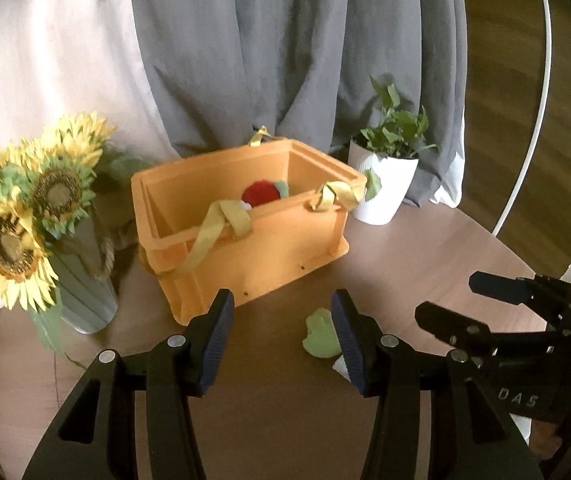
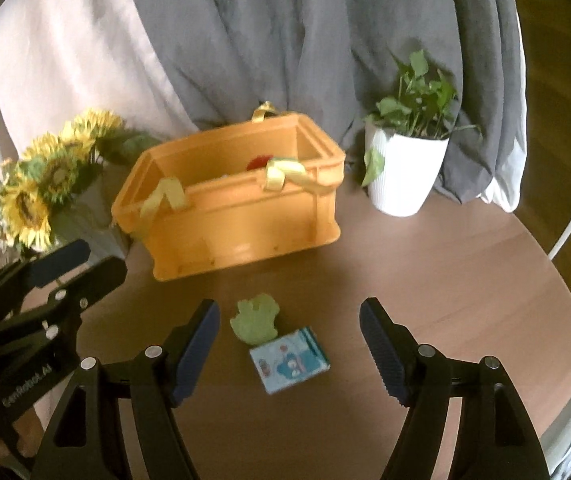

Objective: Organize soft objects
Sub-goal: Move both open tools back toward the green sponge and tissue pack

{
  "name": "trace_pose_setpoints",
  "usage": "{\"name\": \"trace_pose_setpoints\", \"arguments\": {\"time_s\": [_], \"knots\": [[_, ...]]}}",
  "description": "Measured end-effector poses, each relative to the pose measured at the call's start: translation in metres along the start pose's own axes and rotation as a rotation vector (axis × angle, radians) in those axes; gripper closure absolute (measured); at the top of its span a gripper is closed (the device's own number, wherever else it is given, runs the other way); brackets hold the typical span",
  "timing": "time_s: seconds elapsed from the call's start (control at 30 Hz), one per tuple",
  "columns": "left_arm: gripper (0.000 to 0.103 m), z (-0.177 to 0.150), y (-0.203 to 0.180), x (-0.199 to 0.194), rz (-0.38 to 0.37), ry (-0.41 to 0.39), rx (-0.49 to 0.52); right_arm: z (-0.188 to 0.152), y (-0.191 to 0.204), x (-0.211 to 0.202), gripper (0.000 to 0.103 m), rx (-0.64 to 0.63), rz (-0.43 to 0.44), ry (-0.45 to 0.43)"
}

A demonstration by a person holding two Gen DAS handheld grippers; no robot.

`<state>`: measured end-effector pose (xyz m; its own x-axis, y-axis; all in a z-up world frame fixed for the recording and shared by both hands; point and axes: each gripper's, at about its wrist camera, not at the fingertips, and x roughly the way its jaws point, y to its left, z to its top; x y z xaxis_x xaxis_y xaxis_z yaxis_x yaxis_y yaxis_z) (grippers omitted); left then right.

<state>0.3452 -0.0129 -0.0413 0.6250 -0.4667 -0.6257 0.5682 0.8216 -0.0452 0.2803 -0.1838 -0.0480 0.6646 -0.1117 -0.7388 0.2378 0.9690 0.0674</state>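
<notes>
On the far left stand the sunflowers [image 2: 41, 184] in their grey pot, pushed back against the curtain, out of the working space. Next to them the orange crate [image 2: 237, 216] sits open-topped toward the back of the round table [image 2: 445, 280], with yellow ribbons [image 1: 221, 228] draped over its rim. It looks like the collecting bin: a red plush thing [image 1: 259, 194] already lies inside, so part of the sorting seems done.

In front of the crate, on bare tabletop, lies the pale green soft toy [image 2: 255, 318], and touching its near edge is a small blue-and-white packet [image 2: 289, 360], perhaps tissues, though the print is too blurred to be sure. Both seem left for pick-up.

The left gripper [image 1: 283, 340] hangs over the table with its fingers moderately apart and nothing between them; the green toy peeks out just beyond its right finger, outside the gap, not in it. The right gripper [image 2: 289, 352] is spread wider, also empty, and both the green toy and the packet lie on the table in the span between its fingers, the packet nearly centred, the toy nearer the left finger. Neither pad touches them. I'd judge this hand is lined up to take one of them.

At the far right the white potted plant [image 2: 405, 172] stands clear of it all.
</notes>
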Motion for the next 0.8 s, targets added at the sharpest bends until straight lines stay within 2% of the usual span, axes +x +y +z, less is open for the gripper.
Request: {"name": "trace_pose_setpoints", "arguments": {"time_s": [0.07, 0.17, 0.23, 0.6, 0.8], "knots": [[0.053, -0.005, -0.001, 0.005, 0.001, 0.007, 0.007, -0.005, 0.001, 0.003, 0.029, -0.003, 0.002, 0.014], [0.053, -0.01, 0.0, 0.012, -0.007, 0.023, 0.011, -0.013, 0.001, 0.01, 0.021, 0.004, 0.002, 0.033], [0.053, -0.014, -0.002, 0.017, -0.012, 0.032, 0.018, -0.019, 0.0, 0.015, 0.02, 0.008, 0.005, 0.046], [0.053, -0.029, -0.009, 0.044, -0.07, 0.026, 0.091, -0.051, 0.013, 0.044, 0.02, -0.099, 0.022, 0.093], [0.053, -0.034, -0.014, 0.066, -0.103, 0.061, 0.131, -0.059, 0.015, 0.062, 0.02, -0.151, 0.021, 0.094]]}}
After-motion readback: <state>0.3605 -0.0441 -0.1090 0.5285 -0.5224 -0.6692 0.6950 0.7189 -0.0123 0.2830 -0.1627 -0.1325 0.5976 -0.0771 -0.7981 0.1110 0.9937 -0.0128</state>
